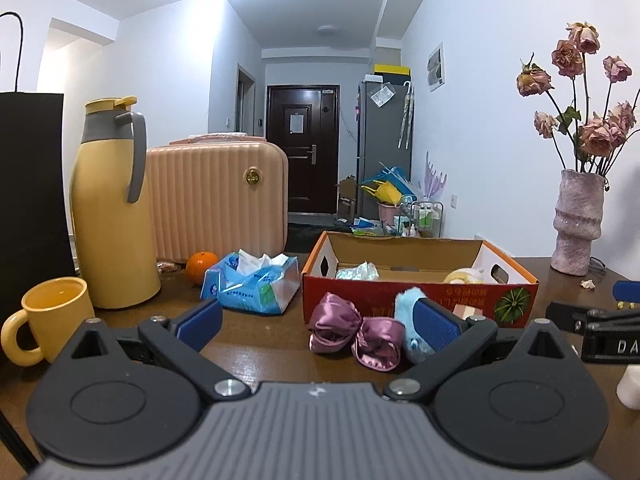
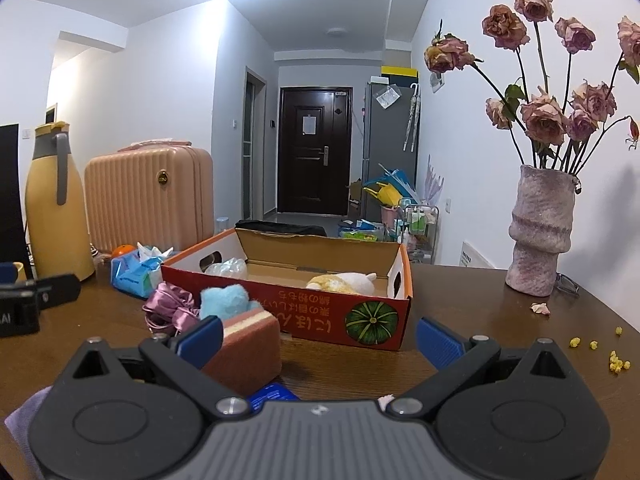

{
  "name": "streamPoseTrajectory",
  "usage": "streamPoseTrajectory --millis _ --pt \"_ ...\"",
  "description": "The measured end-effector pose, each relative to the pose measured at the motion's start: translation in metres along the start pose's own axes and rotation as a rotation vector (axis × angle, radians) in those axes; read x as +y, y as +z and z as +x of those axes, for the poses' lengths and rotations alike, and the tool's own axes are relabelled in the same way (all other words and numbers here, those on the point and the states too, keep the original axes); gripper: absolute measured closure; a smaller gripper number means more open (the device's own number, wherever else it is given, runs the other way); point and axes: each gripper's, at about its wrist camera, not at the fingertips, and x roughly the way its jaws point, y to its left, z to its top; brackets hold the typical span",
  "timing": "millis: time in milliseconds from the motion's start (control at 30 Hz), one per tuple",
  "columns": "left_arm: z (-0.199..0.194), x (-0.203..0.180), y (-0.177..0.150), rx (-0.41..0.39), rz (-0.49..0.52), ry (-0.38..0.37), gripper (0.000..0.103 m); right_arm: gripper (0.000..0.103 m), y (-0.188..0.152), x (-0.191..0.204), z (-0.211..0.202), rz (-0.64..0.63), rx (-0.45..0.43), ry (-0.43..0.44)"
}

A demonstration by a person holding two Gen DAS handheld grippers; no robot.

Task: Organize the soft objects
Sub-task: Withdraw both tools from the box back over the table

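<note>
On the table (image 2: 460, 292): an open cardboard box (image 2: 304, 316) with a pumpkin print on its red front stands mid-table, nothing in either gripper.
Left gripper (image 1: 318, 322): fingers spread wide, holding nothing; its right blue pad (image 1: 434, 326) sits in front of the light blue plush toy (image 1: 408, 326), contact unclear.
Right gripper (image 2: 318, 340): fingers wide apart and empty; its left pad (image 2: 200, 340) is just beside the sponge (image 2: 248, 344), and whether they touch I cannot tell.
Soft things outside the box: purple satin bow (image 1: 354, 334) just left of the blue plush, both near the box's front wall; pink-and-yellow sponge on the near side of them.
Inside the box: yellow-and-white plush toy (image 2: 346, 282) at the right end, crumpled clear plastic bag (image 2: 226, 268) at the left end.
Left of the box: blue tissue pack (image 1: 252, 284), orange (image 1: 202, 266), yellow thermos jug (image 1: 114, 204), yellow mug (image 1: 52, 320), peach suitcase (image 1: 218, 196) behind.
Far right: pink vase (image 2: 540, 232) of dried roses (image 2: 544, 112); fallen petal (image 2: 540, 307) and yellow crumbs (image 2: 616, 360) lie on the wood nearby.
</note>
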Motion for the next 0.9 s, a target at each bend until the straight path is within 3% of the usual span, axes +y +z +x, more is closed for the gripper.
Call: streamPoseTrajectory --millis 500,900 --pt "-0.042 -0.002 -0.002 0.027 0.016 -0.024 0.0 0.0 0.022 0.008 -0.043 0.001 -0.053 0.017" --pt "-0.094 0.005 -0.014 0.026 0.009 -0.042 0.0 0.0 -0.001 0.014 -0.095 -0.027 -0.023 0.018"
